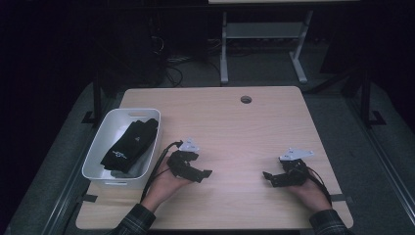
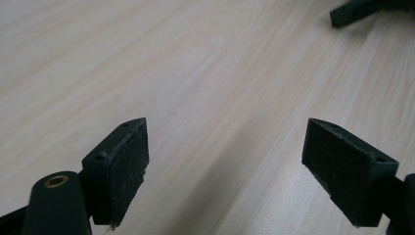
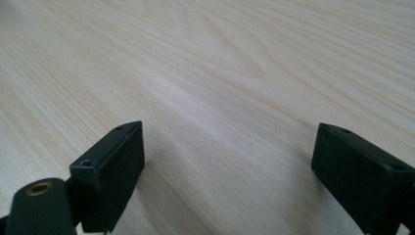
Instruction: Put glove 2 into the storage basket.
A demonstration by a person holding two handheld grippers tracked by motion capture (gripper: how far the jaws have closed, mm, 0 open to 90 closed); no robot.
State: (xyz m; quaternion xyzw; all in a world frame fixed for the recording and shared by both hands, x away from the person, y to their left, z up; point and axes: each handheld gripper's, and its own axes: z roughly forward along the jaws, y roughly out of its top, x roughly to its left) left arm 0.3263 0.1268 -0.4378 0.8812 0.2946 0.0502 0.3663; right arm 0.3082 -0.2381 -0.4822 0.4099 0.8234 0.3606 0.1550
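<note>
Both tongs, left tongs (image 1: 208, 173) and right tongs (image 1: 266, 176), rest low on the bare bench (image 1: 235, 132), jaws apart and empty, apparently waiting. The black socks (image 1: 131, 143) lie in the white bin (image 1: 98, 147) at far left, nearest the left tongs.

Two hand-held grippers, both with jaws apart, low over the table

The left gripper (image 1: 204, 174) sits in the person's left hand (image 1: 169, 183), pointing right toward the other, its jaws spread wide with nothing between them. The right gripper (image 1: 266, 176) sits in the right hand (image 1: 307, 190), pointing left, its jaws likewise gaping and bare. Both forearms come in from the near edge, plaid sleeves at the wrists, the two grippers well apart.
</note>
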